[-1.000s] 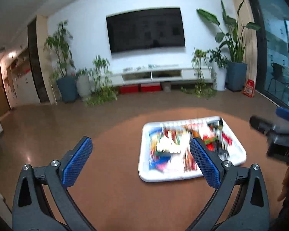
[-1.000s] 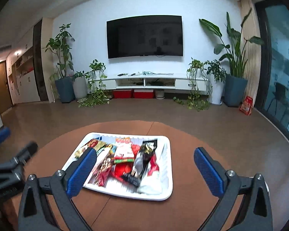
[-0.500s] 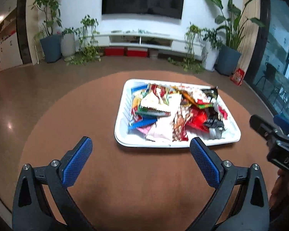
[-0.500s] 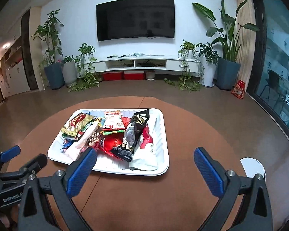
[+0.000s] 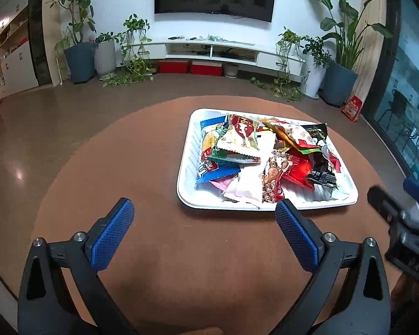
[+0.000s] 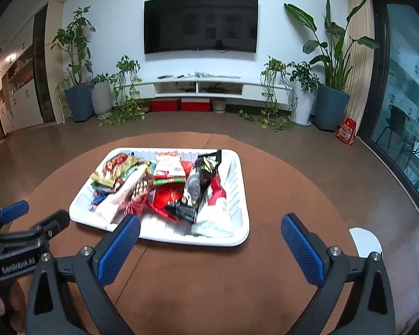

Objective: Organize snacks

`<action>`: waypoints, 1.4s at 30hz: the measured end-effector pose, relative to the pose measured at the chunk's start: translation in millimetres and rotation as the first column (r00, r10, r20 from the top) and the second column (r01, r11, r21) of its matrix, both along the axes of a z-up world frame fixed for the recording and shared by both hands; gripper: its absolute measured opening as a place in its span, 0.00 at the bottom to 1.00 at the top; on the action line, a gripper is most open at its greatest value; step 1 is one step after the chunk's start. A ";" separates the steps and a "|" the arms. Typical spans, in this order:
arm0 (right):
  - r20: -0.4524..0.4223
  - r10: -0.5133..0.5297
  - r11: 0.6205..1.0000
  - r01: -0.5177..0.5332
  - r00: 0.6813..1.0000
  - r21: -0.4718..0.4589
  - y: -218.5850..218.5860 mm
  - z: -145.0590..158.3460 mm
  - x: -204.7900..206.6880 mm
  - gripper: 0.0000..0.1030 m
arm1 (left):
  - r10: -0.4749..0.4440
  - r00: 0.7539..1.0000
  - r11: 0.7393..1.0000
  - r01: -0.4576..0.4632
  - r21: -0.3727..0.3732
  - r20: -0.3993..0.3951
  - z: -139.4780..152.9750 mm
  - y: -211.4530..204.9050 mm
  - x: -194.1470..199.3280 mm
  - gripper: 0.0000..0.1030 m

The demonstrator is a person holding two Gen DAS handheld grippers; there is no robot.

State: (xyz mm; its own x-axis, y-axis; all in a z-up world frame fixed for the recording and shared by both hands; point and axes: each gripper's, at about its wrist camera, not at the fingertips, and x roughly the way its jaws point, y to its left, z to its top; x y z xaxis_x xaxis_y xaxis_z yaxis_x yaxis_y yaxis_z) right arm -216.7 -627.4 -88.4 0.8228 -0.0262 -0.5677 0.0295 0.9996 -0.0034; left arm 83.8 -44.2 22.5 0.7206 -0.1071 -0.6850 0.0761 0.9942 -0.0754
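Observation:
A white ribbed tray [image 5: 187, 167] [image 6: 237, 184] sits on a round brown table [image 5: 142, 167] [image 6: 279, 189], heaped with several snack packets: a blue one [image 5: 215, 171], a white one [image 5: 250, 181], a red one [image 5: 300, 171] and a black one [image 6: 199, 187]. My left gripper [image 5: 204, 226] hangs open just short of the tray's near edge, empty. The right gripper [image 6: 211, 237] is open too, near the tray's front rim, holding nothing. Each gripper shows at the edge of the other's view, the right gripper [image 5: 399, 217] and the left gripper [image 6: 22, 223].
A small white round object [image 6: 366, 241] lies on the table at the right. Beyond the table are brown floor, a low white TV cabinet [image 5: 218, 51], a wall TV [image 6: 200, 25] and potted plants [image 5: 79, 55]. A glass door [image 6: 407, 128] runs along the right.
Both views have tilted down and come closer to the tray, which now looks larger and nearer. Both grippers stayed open and empty throughout.

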 end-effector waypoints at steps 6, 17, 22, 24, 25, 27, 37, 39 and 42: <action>0.000 0.007 1.000 -0.007 1.000 -0.028 6.4 -1.6 -4.2 1.00 | 0.004 1.000 1.000 -0.005 0.010 0.008 2.1 0.8 -2.8 1.00; -0.031 -0.004 0.999 0.003 1.000 -0.047 8.4 -7.9 2.6 1.00 | -0.005 1.000 1.000 0.004 0.021 0.027 5.8 -0.8 -7.3 1.00; -0.037 -0.024 0.999 0.023 0.999 -0.044 6.4 -8.7 3.5 1.00 | -0.002 0.999 1.000 0.001 0.028 0.035 7.6 0.2 -10.4 1.00; -0.050 -0.035 0.999 0.034 0.998 -0.037 4.3 -10.5 4.8 1.00 | -0.001 0.999 1.000 0.000 0.029 0.036 8.4 0.9 -11.0 1.00; -0.055 -0.040 0.999 0.038 0.998 -0.032 2.9 -11.2 5.4 1.00 | 0.000 0.999 1.000 -0.001 0.030 0.036 8.2 1.0 -10.9 1.00; -0.063 -0.047 0.999 0.046 0.997 -0.028 0.9 -12.1 6.1 1.00 | 0.002 0.999 0.999 -0.003 0.033 0.035 7.8 1.0 -10.7 1.00; -0.074 -0.049 0.999 0.048 0.996 -0.023 -1.3 -14.4 7.1 1.00 | -0.001 0.999 0.999 0.000 0.034 0.034 6.4 0.9 -10.2 1.00; -0.077 -0.049 0.999 0.047 0.996 -0.023 -1.5 -15.0 7.2 1.00 | 0.000 0.999 0.999 -0.002 0.036 0.034 6.5 0.5 -10.3 1.00; -0.080 -0.048 0.999 0.046 0.996 -0.024 -1.6 -16.4 7.3 1.00 | 0.001 0.999 0.999 -0.002 0.037 0.032 5.6 0.3 -9.3 1.00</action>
